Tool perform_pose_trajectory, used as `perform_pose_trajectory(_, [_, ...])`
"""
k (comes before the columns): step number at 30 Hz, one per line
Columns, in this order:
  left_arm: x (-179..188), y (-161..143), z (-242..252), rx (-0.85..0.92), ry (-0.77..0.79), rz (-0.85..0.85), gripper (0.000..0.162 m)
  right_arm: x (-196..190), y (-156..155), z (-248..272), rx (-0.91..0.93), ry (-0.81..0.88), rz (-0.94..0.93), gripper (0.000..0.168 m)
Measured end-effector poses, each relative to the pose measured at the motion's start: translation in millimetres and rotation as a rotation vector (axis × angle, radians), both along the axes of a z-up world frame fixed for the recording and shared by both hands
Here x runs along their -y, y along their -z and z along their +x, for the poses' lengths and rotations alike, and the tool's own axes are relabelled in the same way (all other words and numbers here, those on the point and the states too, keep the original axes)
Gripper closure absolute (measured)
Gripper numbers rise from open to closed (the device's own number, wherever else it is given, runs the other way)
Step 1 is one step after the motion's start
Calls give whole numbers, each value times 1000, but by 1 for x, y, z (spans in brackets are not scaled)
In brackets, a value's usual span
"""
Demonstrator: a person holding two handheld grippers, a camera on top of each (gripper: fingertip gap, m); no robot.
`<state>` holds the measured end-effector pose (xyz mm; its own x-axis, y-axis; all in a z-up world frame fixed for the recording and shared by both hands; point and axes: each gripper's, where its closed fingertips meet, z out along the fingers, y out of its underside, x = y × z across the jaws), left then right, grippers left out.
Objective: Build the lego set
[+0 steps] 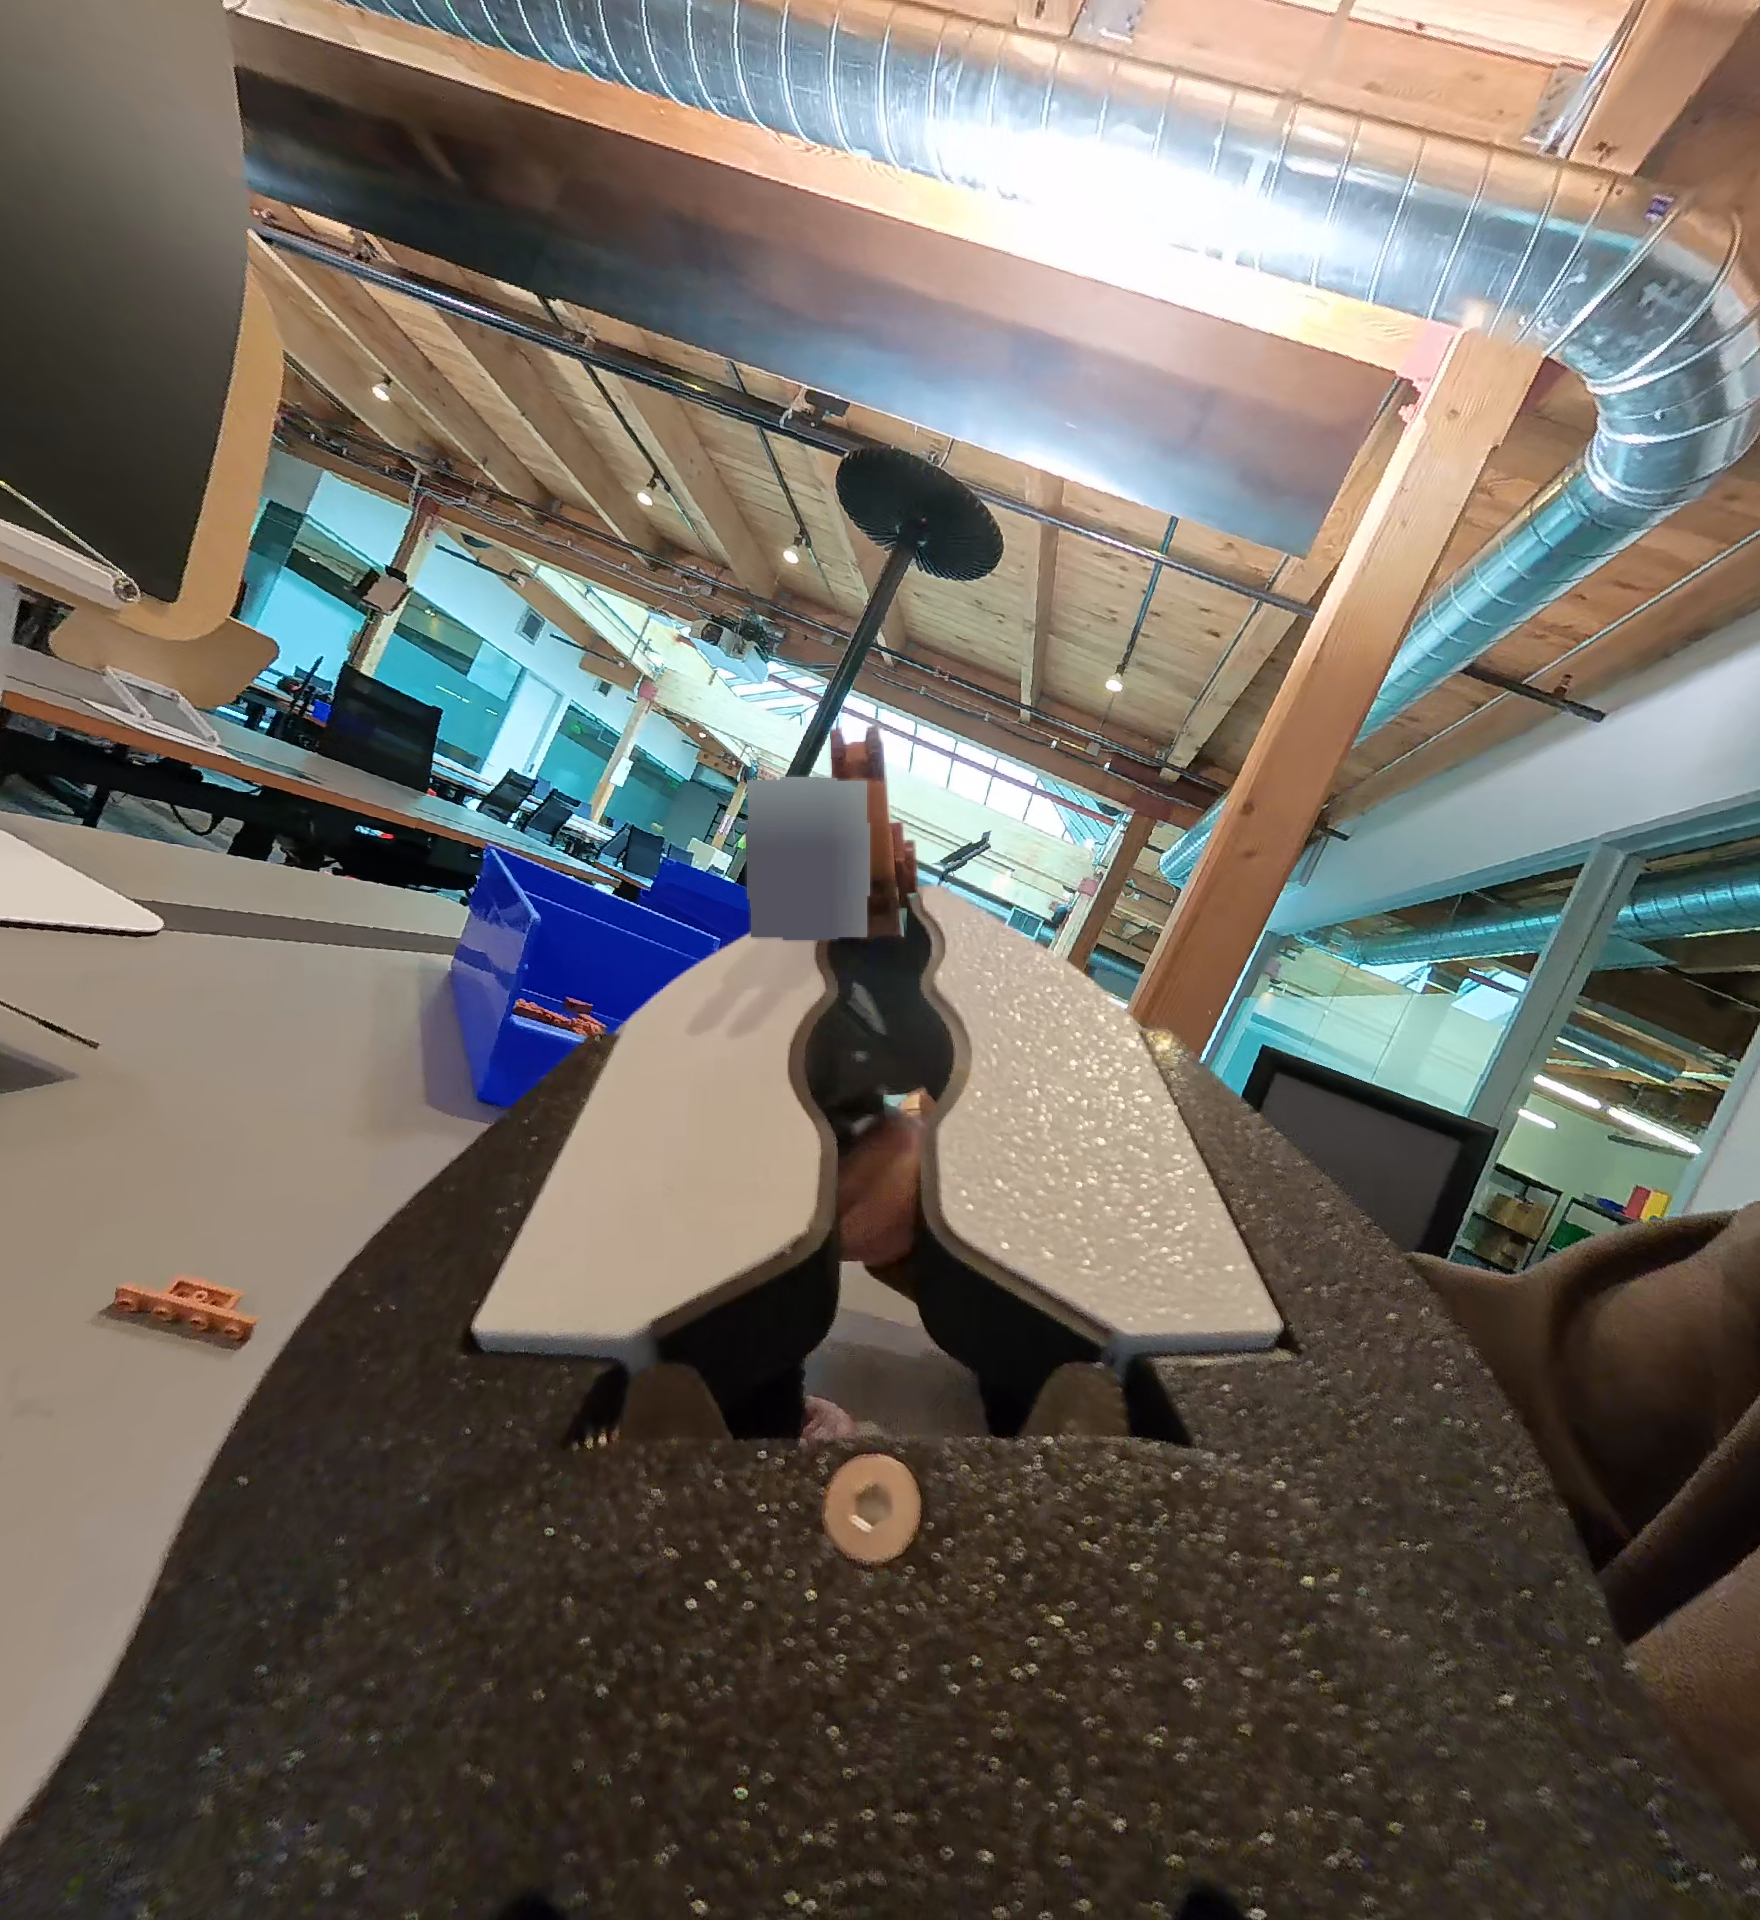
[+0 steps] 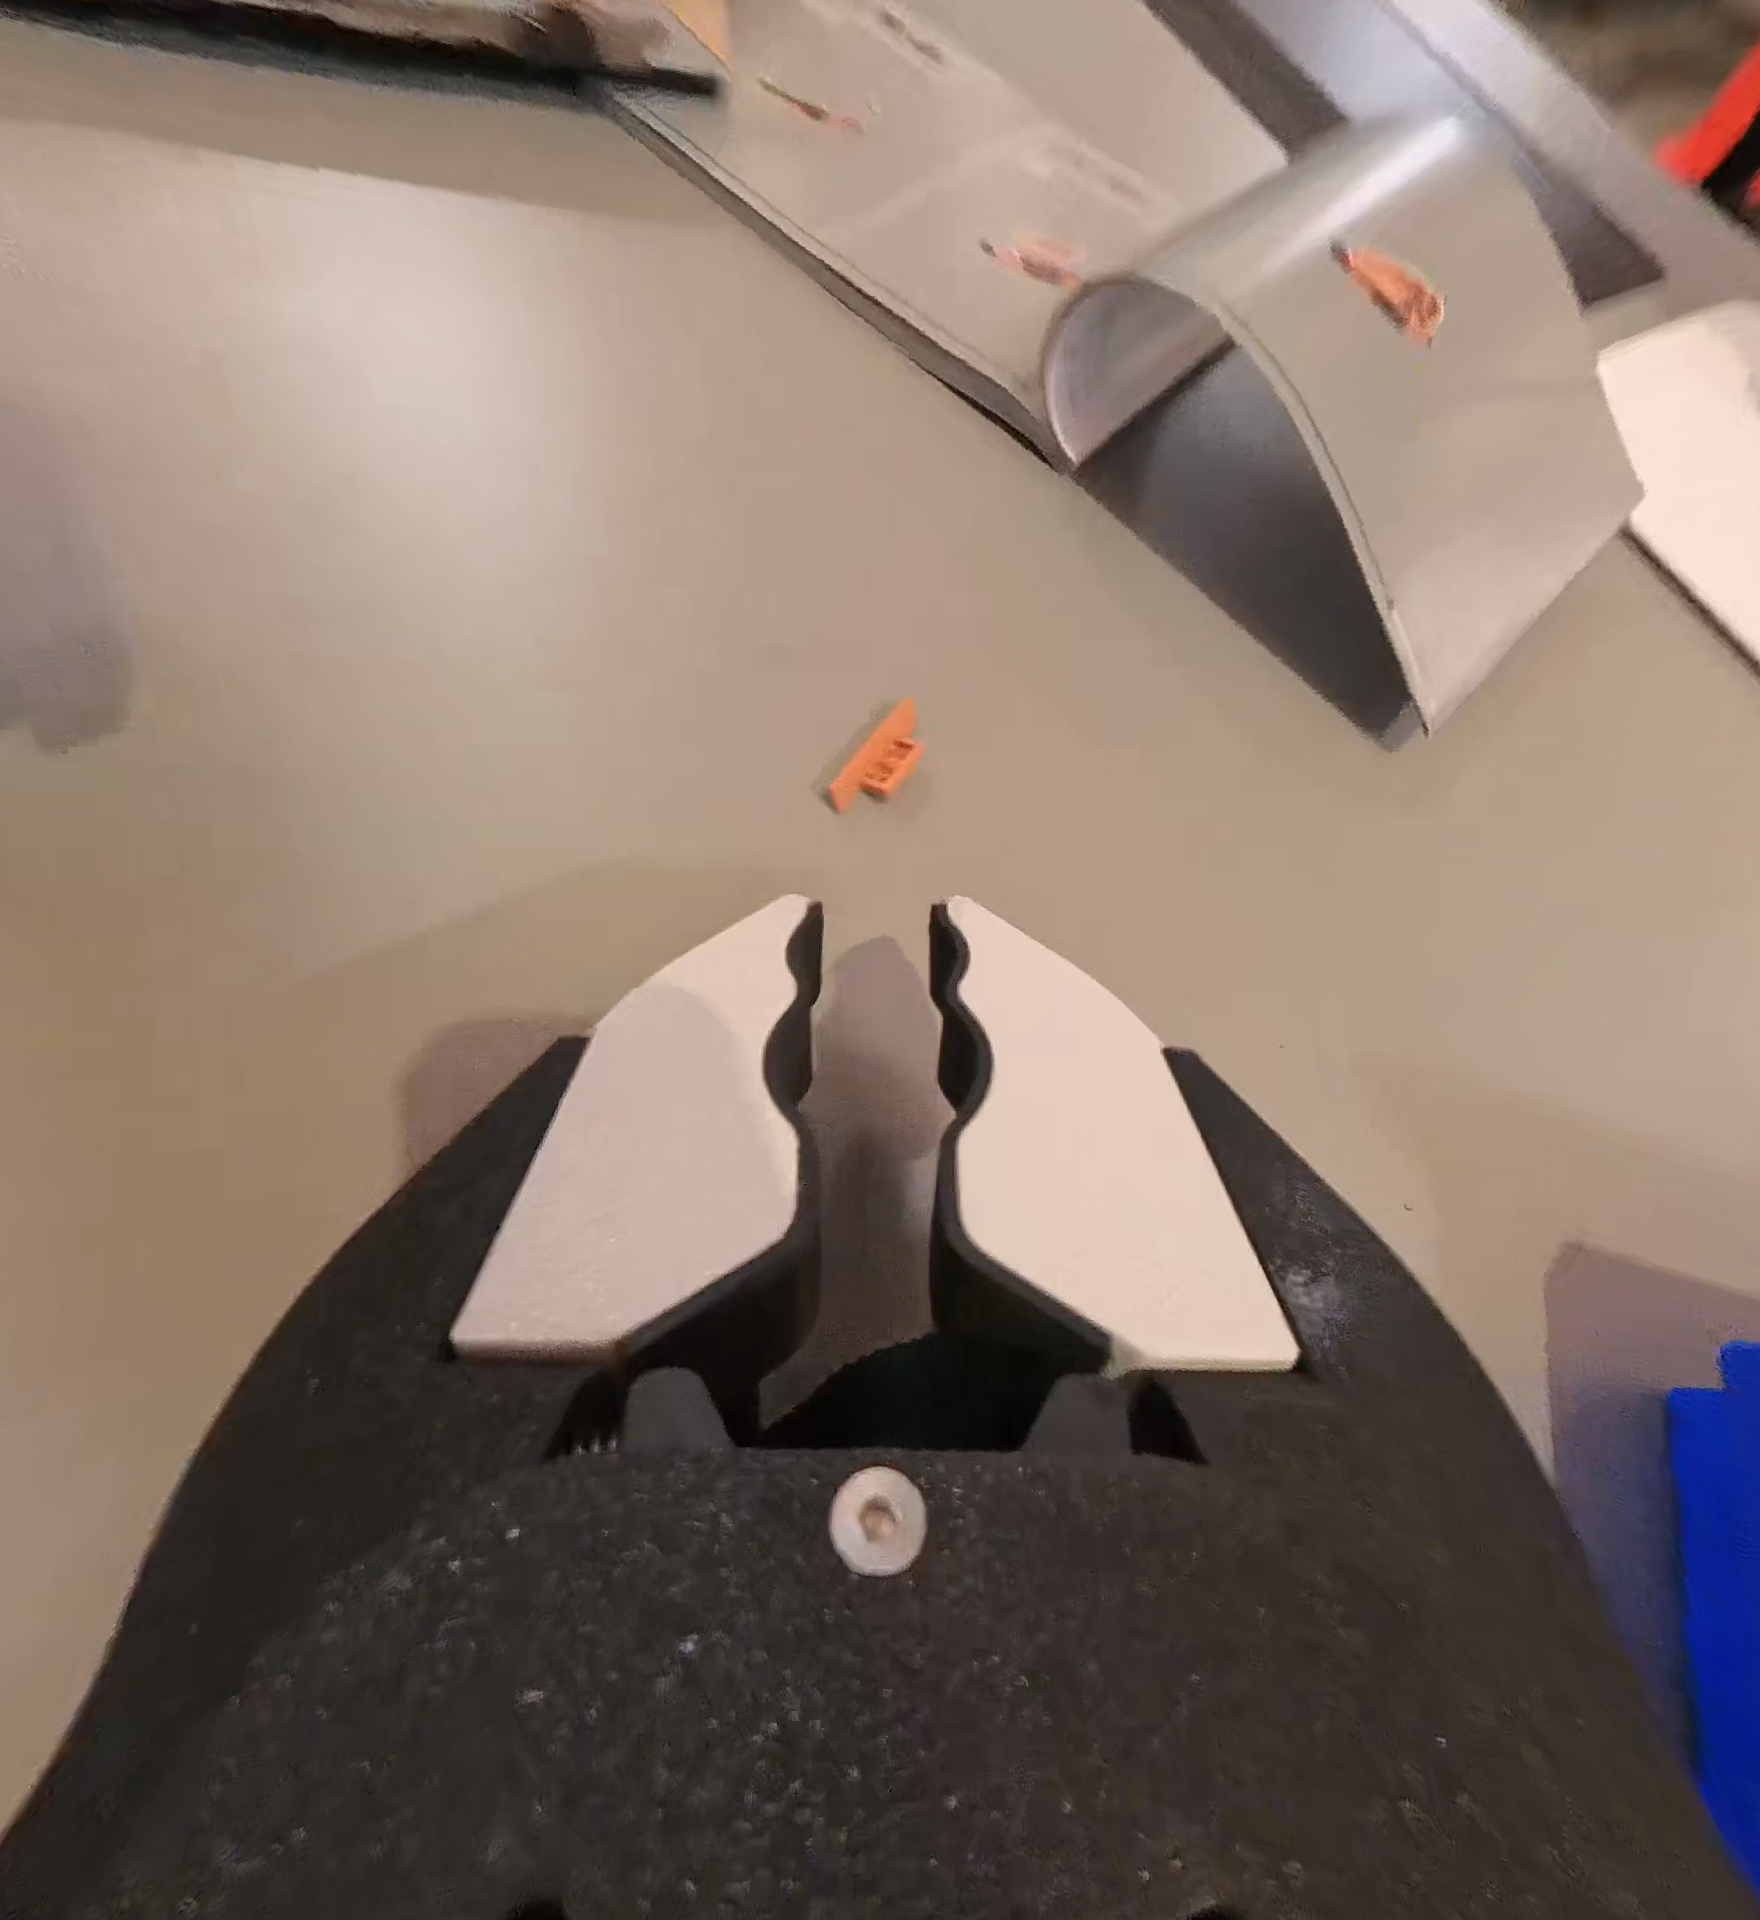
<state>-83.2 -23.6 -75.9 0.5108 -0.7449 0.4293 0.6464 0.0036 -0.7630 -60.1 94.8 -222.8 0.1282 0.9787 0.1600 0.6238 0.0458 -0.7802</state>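
Plastic, small, orange and flat, the lego plate (image 2: pixel 874 760) is lying just beyond the spread right gripper (image 2: pixel 876 914), looking light, stiff, slippery, probably wanting an edge pinch, while the left gripper (image 1: pixel 891 914) is pinching a brown lego assembly (image 1: pixel 881 831)

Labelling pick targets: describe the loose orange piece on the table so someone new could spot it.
Start at the open instruction booklet on the grey table. Just below its curled page, ahead of the open right gripper, lies the small orange plate. It is the only loose piece on that bare stretch.
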Motion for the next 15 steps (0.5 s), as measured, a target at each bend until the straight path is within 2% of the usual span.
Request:
perform_pose_trajectory(5, [1,-1,-1,7,1,2,152,-6,15,-28,34,98,-245,149])
perform_pose_trajectory(10, [2,-2,-2,16,10,8,152,-16,20,-35,55,193,-245,151])
perform_pose_trajectory(15, [2,-3,-3,29,14,10,152,-13,23,-41,91,189,-194,151])
